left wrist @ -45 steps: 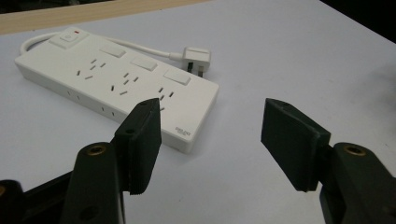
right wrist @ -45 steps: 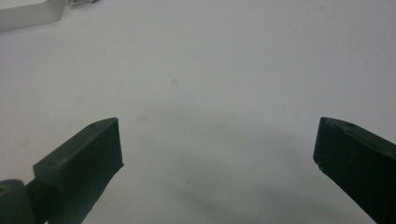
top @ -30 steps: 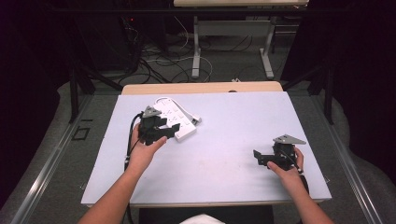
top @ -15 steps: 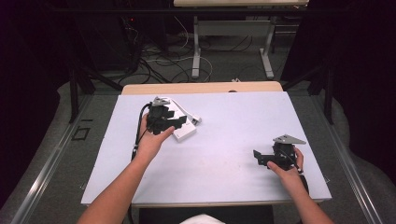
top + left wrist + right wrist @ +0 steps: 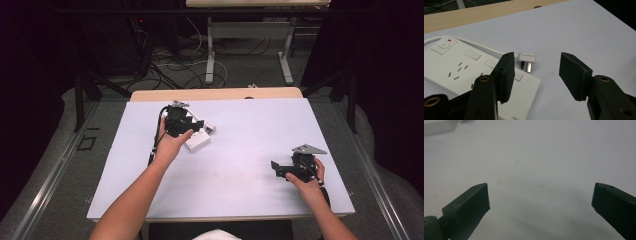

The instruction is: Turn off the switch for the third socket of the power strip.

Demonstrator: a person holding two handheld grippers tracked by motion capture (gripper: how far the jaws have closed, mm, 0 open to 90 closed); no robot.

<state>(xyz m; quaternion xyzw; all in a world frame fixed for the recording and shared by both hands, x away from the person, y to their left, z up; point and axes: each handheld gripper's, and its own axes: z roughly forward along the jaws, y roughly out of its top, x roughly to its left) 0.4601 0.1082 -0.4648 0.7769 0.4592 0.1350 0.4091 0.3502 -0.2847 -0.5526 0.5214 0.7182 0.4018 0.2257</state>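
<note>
- jaws of the left gripper (image 5: 535, 75) stand well apart with nothing between them, only bare counter (image 5: 584, 32) showing in the gap.
- beyond that gap and slightly toward its left jaw lies a white plug (image 5: 526, 58), prongs pointing back at the jaws, clear of both pads.
- under and past the left jaw sits a white power strip (image 5: 461, 67), flat on the counter, with a power button and a small red mark at its far end; this jaw overlaps the strip's near corner and hides part of it.
- a white cord (image 5: 481, 46) runs along the strip's far edge to the plug.
- in the high view the left gripper (image 5: 192, 125) hangs over the strip (image 5: 197, 141), the left hand (image 5: 172, 145) behind it.
- jaws of the right gripper (image 5: 540, 202) are spread wide and hold nothing; ahead is plain white counter with faint specks, and a white corner of the strip (image 5: 439, 126) far off past the left jaw.
- in the high view the right gripper (image 5: 280, 168) sits low near the counter's right side, held by the right hand (image 5: 307, 180), well apart from the strip.
</note>
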